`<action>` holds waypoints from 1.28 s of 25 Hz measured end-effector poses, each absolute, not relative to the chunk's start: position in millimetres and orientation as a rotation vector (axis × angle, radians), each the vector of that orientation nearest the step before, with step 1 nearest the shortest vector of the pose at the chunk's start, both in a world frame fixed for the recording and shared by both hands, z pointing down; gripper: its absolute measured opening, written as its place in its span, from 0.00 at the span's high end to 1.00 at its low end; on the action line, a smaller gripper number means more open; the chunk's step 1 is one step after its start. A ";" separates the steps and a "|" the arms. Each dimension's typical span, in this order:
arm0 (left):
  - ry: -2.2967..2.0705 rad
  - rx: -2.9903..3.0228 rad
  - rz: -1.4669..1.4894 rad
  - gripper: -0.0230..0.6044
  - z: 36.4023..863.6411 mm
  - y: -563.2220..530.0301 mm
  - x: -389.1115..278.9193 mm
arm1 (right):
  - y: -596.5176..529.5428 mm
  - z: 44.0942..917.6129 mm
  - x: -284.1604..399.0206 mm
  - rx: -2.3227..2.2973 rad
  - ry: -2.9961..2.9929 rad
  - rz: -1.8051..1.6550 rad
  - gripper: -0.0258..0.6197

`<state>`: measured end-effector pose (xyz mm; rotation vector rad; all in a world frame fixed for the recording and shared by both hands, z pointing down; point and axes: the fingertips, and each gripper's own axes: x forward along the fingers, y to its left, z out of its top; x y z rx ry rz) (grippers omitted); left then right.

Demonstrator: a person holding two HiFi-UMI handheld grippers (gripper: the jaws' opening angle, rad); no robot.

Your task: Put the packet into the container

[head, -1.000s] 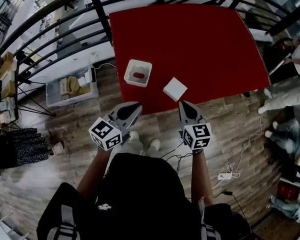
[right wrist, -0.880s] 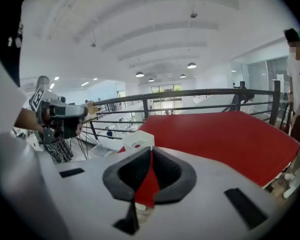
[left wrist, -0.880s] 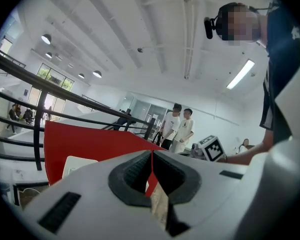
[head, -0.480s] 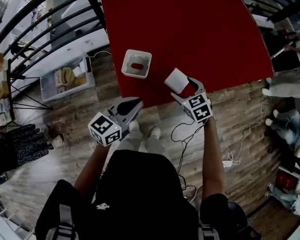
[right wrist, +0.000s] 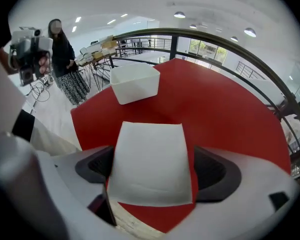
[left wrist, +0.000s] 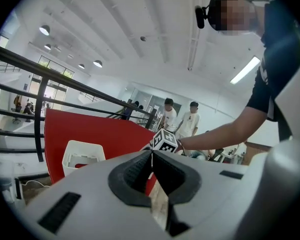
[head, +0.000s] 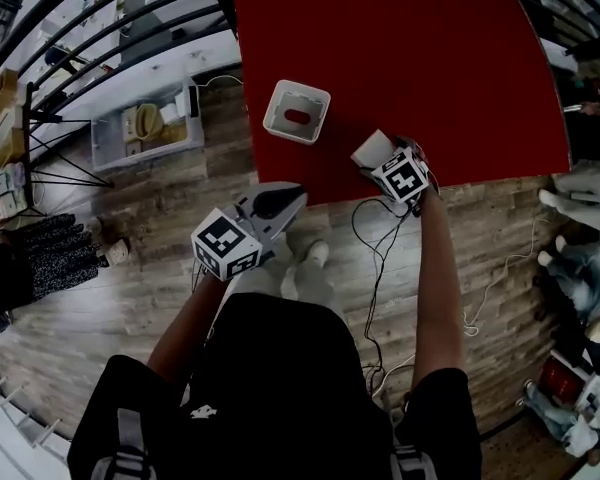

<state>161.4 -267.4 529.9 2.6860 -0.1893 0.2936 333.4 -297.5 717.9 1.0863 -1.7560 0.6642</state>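
Note:
A white square packet [head: 370,148] lies flat on the red table [head: 410,48], close to its front edge. My right gripper [head: 385,158] is down at the packet, and its jaws are opening. In the right gripper view the packet [right wrist: 150,159] sits between the two pads, with a strip of red showing beside the right one. The white container [head: 272,118] stands to the left of the packet and holds a small red thing [head: 298,117]; it also shows beyond the packet as the container [right wrist: 135,84]. My left gripper [head: 298,196] hangs shut and empty over the wooden floor, short of the table edge.
A black railing [head: 130,38] runs along the table's left and far sides. A grey bin [head: 145,128] with odds and ends sits on the floor at left. Cables [head: 380,268] trail over the floor under my right arm. People stand at the right and far left.
My right gripper has gone forward from the floor side to the packet and opened from shut, so the packet now lies between its jaws. The left gripper has barely moved.

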 end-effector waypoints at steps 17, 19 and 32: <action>-0.263 2.681 0.262 0.94 542.4 -281.3 147.4 | -323.7 708.1 315.0 0.958 -1.774 0.555 0.28; -0.282 2.687 0.248 0.94 542.5 -286.6 145.3 | -337.9 696.1 307.2 0.943 -1.795 0.515 0.28; -0.399 2.662 0.243 0.94 532.8 -298.0 107.7 | -436.2 636.8 204.6 0.795 -1.941 0.296 0.28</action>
